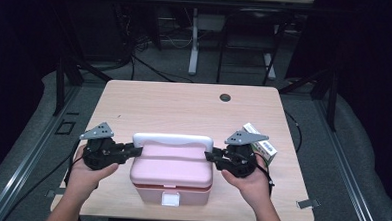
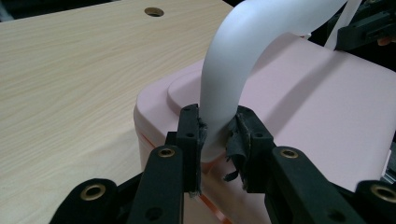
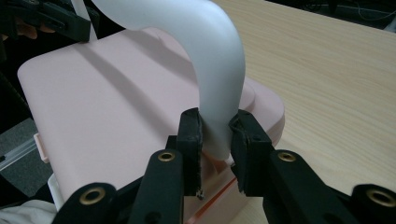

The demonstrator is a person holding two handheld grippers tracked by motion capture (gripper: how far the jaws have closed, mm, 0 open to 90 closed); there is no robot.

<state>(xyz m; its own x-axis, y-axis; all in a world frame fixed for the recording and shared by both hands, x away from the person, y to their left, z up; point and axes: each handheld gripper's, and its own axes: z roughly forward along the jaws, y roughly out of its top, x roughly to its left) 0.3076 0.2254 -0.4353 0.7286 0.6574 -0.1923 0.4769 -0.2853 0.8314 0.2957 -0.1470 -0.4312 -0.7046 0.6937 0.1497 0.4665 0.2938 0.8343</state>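
Note:
A pink box (image 1: 171,172) with a white handle (image 1: 172,139) stands near the front edge of the wooden table (image 1: 184,107). My left gripper (image 1: 134,150) is shut on the handle's left end (image 2: 218,116), its jaws pinching the white arm just above the pink lid (image 2: 317,107). My right gripper (image 1: 209,155) is shut on the handle's right end (image 3: 219,116) in the same way, above the lid (image 3: 107,98). The handle stands up and arches over the lid. A white latch (image 1: 170,199) sits on the box's front.
A small green and white carton (image 1: 260,143) lies on the table just behind my right gripper. A round cable hole (image 1: 225,97) is in the far part of the tabletop. Table legs, cables and dark frames stand beyond the far edge.

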